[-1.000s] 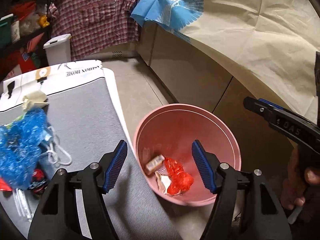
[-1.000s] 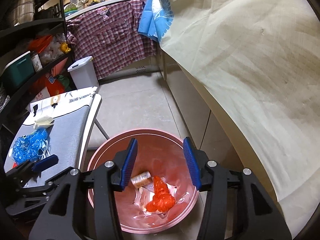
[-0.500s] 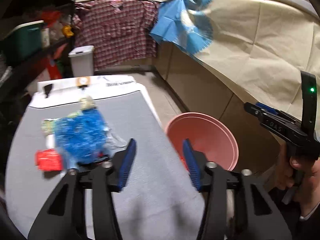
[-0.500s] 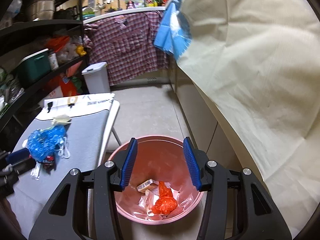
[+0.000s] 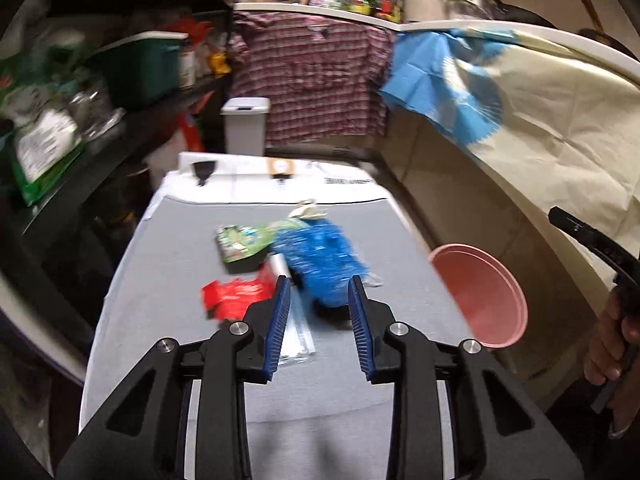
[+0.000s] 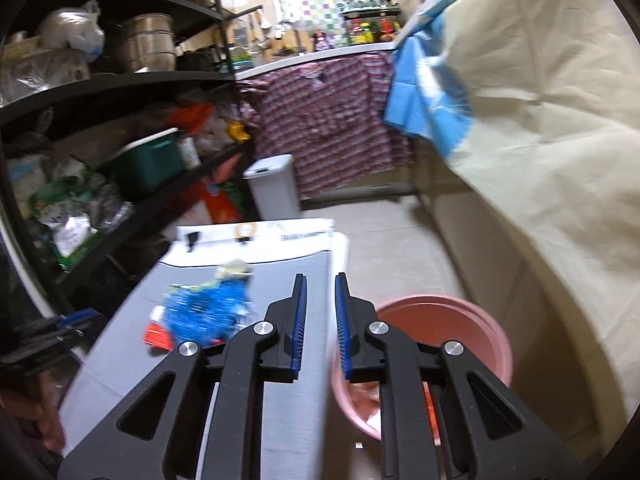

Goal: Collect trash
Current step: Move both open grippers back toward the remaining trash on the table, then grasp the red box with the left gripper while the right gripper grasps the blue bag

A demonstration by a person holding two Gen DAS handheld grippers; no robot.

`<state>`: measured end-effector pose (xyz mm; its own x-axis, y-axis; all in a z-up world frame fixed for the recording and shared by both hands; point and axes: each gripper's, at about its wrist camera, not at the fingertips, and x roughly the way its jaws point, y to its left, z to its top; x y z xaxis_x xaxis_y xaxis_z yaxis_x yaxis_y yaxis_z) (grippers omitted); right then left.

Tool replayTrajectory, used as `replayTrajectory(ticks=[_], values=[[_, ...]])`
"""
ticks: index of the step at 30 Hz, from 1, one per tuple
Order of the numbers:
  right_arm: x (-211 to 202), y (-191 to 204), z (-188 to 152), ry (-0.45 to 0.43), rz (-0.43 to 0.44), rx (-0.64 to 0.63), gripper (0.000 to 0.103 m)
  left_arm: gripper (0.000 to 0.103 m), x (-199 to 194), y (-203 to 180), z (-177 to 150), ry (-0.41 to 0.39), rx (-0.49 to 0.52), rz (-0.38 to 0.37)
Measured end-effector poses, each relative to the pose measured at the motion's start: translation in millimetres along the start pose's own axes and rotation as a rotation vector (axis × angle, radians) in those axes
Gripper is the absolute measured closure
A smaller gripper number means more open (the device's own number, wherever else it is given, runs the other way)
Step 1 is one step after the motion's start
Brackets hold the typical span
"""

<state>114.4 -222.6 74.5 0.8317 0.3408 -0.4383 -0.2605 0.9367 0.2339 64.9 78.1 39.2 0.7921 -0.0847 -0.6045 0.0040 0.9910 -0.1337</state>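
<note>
While trash waits on the counter (image 5: 168,280), no grasp yet: left tongs (image 5: 318,312) part-open, just been closing, nothing between; right tongs (image 6: 320,320) nearly shut, just been closing, empty. Blue bag (image 5: 320,256) at 12 o'clock of left tongs, red wrapper (image 5: 232,296) at 10, bin (image 5: 486,292) at 2. Probably light, crinkly, soft; best pinched at a bunched fold.
</note>
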Motion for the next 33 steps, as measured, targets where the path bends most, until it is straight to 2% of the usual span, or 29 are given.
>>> replayTrajectory(ticks=[6, 12, 14, 16, 18, 21, 23, 33], values=[[38.4, 37.8, -14.4, 0.056, 0.089, 0.003, 0.089, 0.073, 18.0, 35.1, -17.4, 0.007, -0.093, 0.065], [94.3, 63.3, -38.7, 0.166, 0.157, 0.021, 0.086, 0.073, 46.2, 61.4, -27.8, 0.054, -0.165, 0.106], [108.4, 67.4, -44.3, 0.194, 0.176, 0.023, 0.080, 0.073, 54.9, 68.6, -30.8, 0.075, -0.197, 0.101], [121.9, 72.3, -50.0, 0.223, 0.192, 0.024, 0.065, 0.073, 64.3, 71.4, -32.3, 0.096, -0.204, 0.104], [132.0, 75.1, -54.1, 0.246, 0.209, 0.023, 0.055, 0.073, 72.1, 73.6, -31.9, 0.108, -0.216, 0.104], [143.5, 76.8, -57.7, 0.272, 0.223, 0.018, 0.050, 0.070, 82.8, 80.5, -30.7, 0.121, -0.237, 0.109], [152.5, 79.2, -59.0, 0.291, 0.240, 0.020, 0.046, 0.065, 92.1, 85.7, -30.5, 0.139, -0.263, 0.106], [185.9, 96.6, -68.0, 0.376, 0.274, -0.003, 0.042, 0.065, 126.5, 90.1, -32.9, 0.204, -0.287, 0.094]])
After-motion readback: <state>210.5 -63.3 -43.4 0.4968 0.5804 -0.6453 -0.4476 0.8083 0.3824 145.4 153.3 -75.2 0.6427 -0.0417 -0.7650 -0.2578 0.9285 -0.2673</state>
